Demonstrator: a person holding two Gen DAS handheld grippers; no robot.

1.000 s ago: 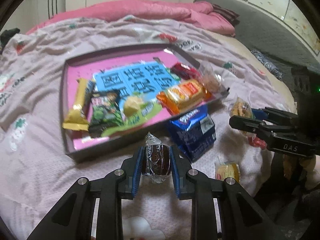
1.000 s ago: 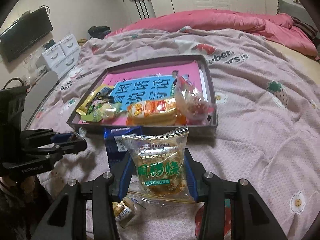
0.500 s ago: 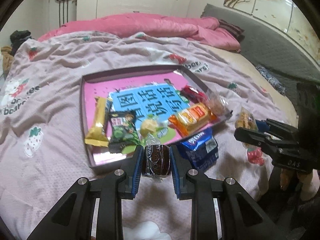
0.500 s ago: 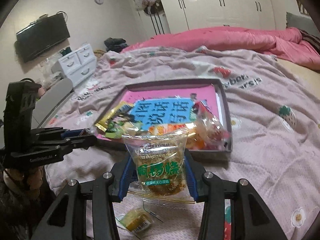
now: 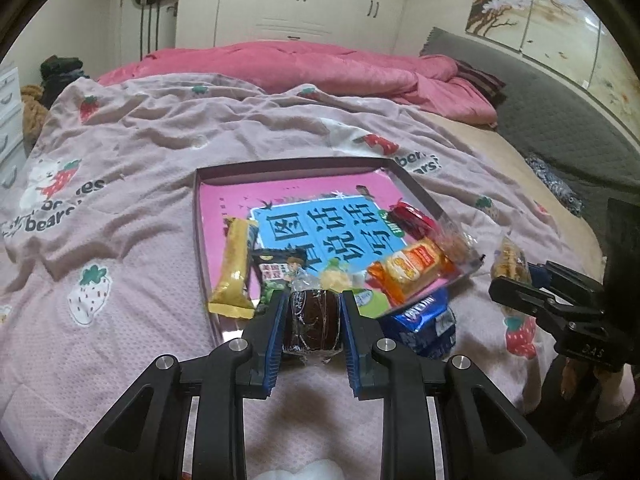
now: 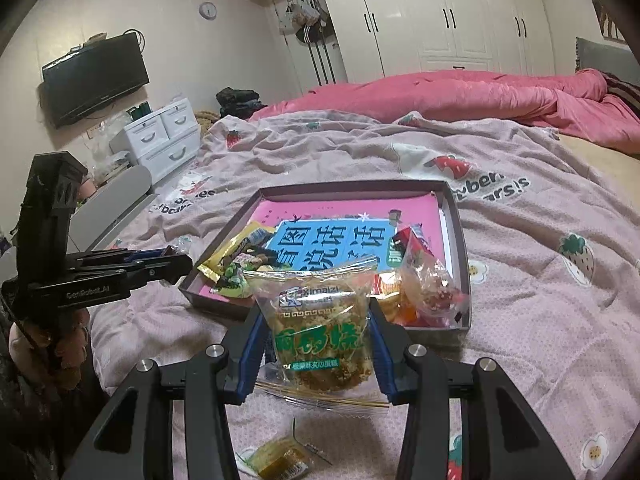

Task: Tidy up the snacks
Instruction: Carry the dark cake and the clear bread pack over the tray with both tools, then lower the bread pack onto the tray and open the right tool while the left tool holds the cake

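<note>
Left gripper (image 5: 313,312): clamped on a dark round cake (image 5: 312,320) in clear wrap, held above the near edge of the tray (image 5: 280,166).
Right gripper (image 6: 316,336): clamped on a green-labelled cake packet (image 6: 320,328), upright, in front of the tray's near wall.
Tray: on the bed's strawberry blanket (image 5: 120,152), holding a yellow bar (image 5: 234,268), a green-black packet (image 5: 278,272) and an orange packet (image 5: 412,272) along its near side.
Blue packet (image 5: 424,320): on the blanket, just outside the tray's near corner.
Small yellow snack (image 6: 280,460): on the blanket, nearer than the tray.
</note>
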